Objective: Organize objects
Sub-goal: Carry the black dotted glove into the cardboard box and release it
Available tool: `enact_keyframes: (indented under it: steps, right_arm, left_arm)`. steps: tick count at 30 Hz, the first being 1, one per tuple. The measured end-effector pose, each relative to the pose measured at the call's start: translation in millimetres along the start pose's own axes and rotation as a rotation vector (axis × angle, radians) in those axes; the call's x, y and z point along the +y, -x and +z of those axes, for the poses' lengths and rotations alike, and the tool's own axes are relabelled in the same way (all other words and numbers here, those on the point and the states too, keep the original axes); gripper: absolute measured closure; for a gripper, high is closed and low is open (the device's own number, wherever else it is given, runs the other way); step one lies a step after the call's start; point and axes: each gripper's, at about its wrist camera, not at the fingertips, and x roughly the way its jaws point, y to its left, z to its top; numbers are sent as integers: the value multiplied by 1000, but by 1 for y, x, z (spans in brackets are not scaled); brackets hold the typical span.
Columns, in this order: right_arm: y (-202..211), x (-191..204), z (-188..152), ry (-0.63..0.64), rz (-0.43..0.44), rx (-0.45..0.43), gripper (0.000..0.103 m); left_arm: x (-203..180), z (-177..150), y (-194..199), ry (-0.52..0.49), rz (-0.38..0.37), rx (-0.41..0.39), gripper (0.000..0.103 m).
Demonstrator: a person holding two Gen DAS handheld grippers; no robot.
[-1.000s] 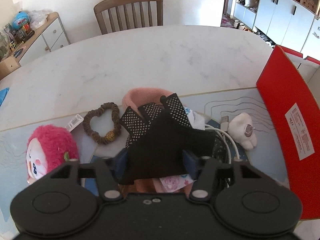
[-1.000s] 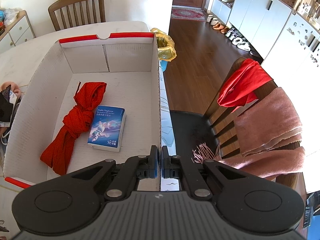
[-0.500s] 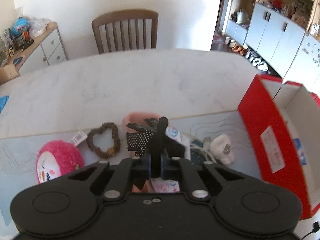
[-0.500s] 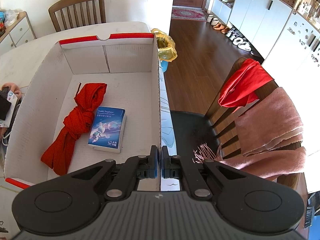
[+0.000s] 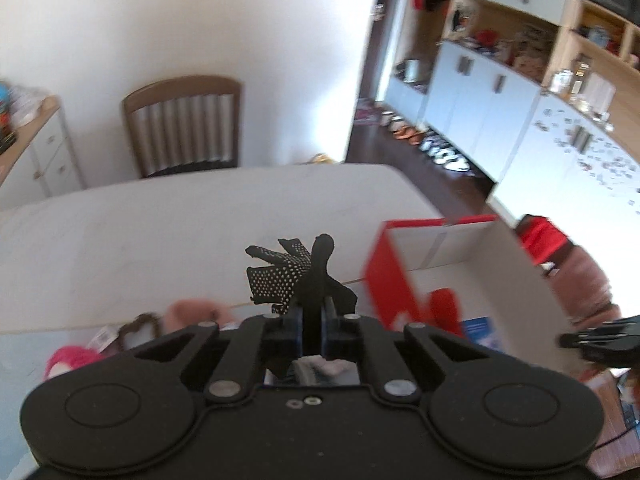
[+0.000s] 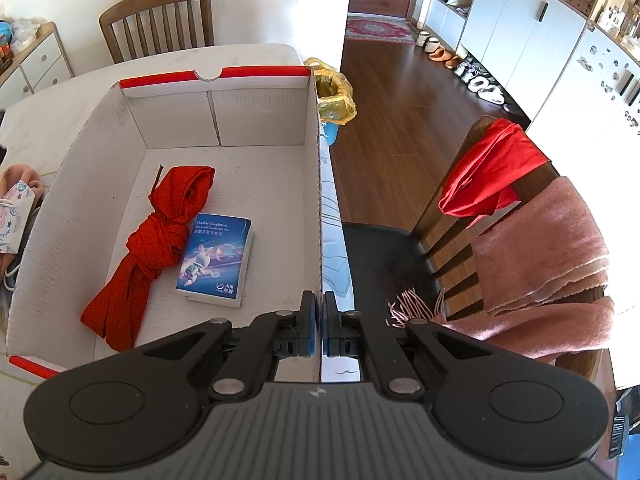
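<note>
Left wrist view: a black dotted glove (image 5: 280, 276) is pinched between the narrowed fingers of the left gripper (image 5: 313, 312), held above the table (image 5: 160, 232), left of the red-and-white box (image 5: 472, 264). Only a fold is gripped, so a slip short of the box is judged possible.

Right wrist view: the right gripper (image 6: 321, 316) is seen fully closed, empty, over the box's right wall; a red scarf (image 6: 160, 232) and blue packet (image 6: 218, 260) lie inside.

A lived-in home, dining area. White marble-look dining table (image 6: 240, 54) with wooden slat-back chairs (image 6: 158, 16), dark wood floor (image 6: 404, 92), tall white cupboards (image 6: 516, 20), shoes in a row (image 6: 460, 66) along them, patterned red rug (image 6: 378, 28) in a doorway.
</note>
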Motion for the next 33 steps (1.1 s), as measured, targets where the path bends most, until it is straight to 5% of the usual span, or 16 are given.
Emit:
enact_keyframes:
  steps: [17,33]
  right_arm:
    - [-3,-3,0,8,25,-4,101]
    - [-6,-7,-1,22,53,-2,101]
  left_arm:
    - [-139,-4,-29,-230,-232,57,96]
    - [-187,-48,-87,-329,-247,250,96]
